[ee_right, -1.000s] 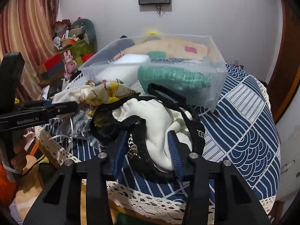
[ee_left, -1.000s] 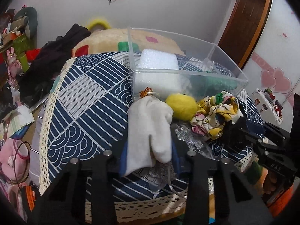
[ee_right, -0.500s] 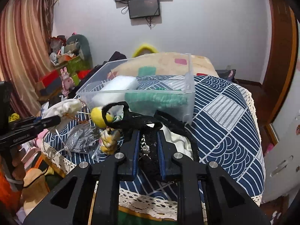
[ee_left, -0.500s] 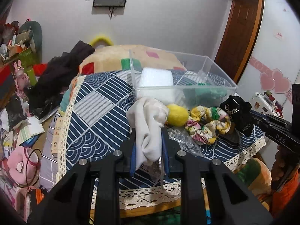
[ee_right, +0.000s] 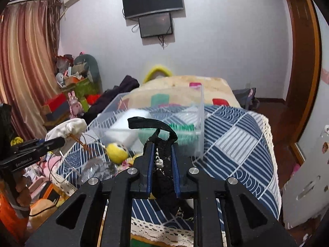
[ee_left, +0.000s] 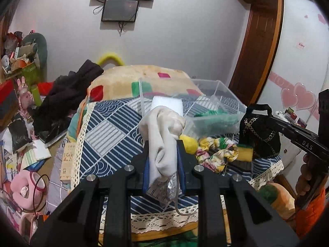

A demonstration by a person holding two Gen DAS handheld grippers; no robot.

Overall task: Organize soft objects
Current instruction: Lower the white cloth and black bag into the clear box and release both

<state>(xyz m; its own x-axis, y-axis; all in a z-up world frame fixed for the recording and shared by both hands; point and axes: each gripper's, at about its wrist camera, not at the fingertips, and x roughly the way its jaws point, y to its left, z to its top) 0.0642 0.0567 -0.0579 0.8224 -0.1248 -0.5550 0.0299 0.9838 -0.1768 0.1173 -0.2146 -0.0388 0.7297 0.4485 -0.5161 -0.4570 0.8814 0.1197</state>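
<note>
My left gripper (ee_left: 163,144) is shut on a white cloth pouch (ee_left: 162,133) and holds it above the table's near edge; it also shows in the right wrist view (ee_right: 67,128). My right gripper (ee_right: 162,147) is shut on a black lace pouch (ee_right: 162,164) with a strap loop, lifted off the table; it shows at the right of the left wrist view (ee_left: 259,131). A clear plastic bin (ee_left: 224,96) on the blue patterned tablecloth (ee_left: 107,131) holds a white foam block (ee_left: 166,103) and a green knitted item (ee_left: 216,119).
A yellow plush ball (ee_left: 190,144), a floral scrunchie (ee_left: 216,154), a yellow-green sponge (ee_left: 244,153) and a clear crinkled bag (ee_right: 96,168) lie before the bin. A bed with a patchwork blanket (ee_left: 144,78) stands behind. Clutter fills the floor at left (ee_left: 22,164).
Both grippers closed on their pouches and lifted them up and back from the table. The white cloth under the black pouch is no longer in view.
</note>
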